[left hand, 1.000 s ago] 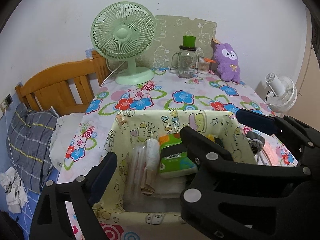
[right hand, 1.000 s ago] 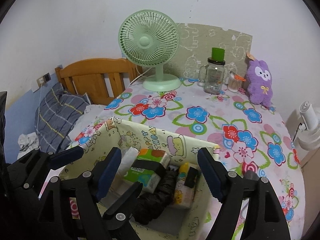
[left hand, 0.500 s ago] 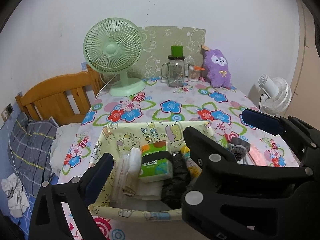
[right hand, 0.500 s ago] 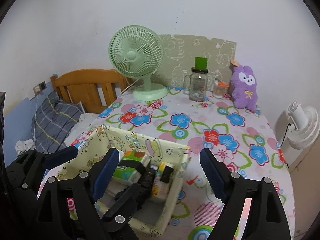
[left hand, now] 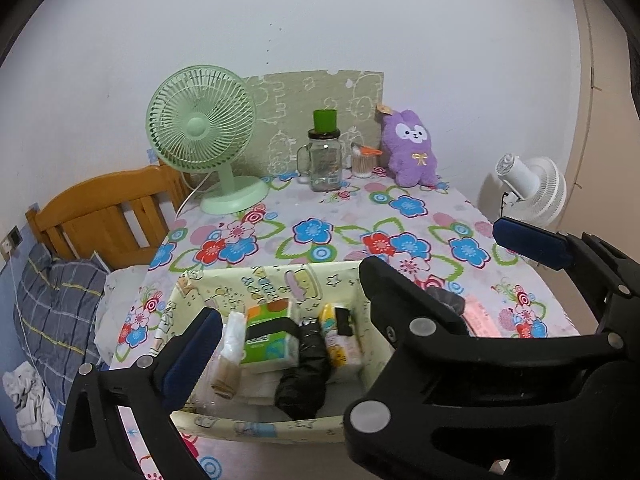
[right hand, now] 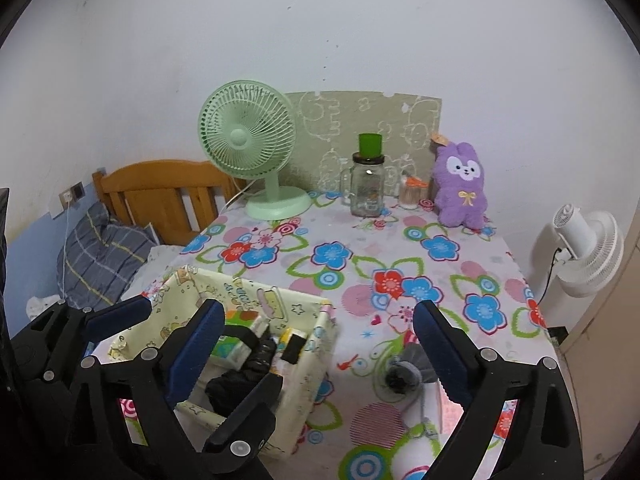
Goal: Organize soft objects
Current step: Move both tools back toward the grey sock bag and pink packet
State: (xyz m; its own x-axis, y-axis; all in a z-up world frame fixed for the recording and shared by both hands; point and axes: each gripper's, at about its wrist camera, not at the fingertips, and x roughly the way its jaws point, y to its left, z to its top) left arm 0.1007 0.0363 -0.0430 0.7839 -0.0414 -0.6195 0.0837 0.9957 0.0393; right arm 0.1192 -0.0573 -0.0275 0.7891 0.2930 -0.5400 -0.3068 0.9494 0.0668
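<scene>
On the flowered worktop (right hand: 400,248) stands a pale yellow fabric storage box (left hand: 256,284) printed with cartoon figures. Packed inside it are a green tissue pack (left hand: 267,336), a folded black umbrella (left hand: 302,376), a yellow-capped pouch (left hand: 336,344) at the umbrella's 3 o'clock, and a clear-wrapped bundle (left hand: 230,348) at the tissue pack's 9 o'clock.

The left tool (left hand: 352,276) hangs over the box, its jaws opening wide with the box and its contents seen between them but nothing pressed. The right tool (right hand: 320,340) is likewise opening wide, gripping nothing; the box lies at its 9 o'clock. A grey drawstring pouch (right hand: 404,368) lies on the cloth between its fingers, untouched.

At 12 o'clock along the wall stand a green desk fan (right hand: 248,140), a glass mug jar (right hand: 366,188) and a purple plush rabbit (right hand: 460,188).
</scene>
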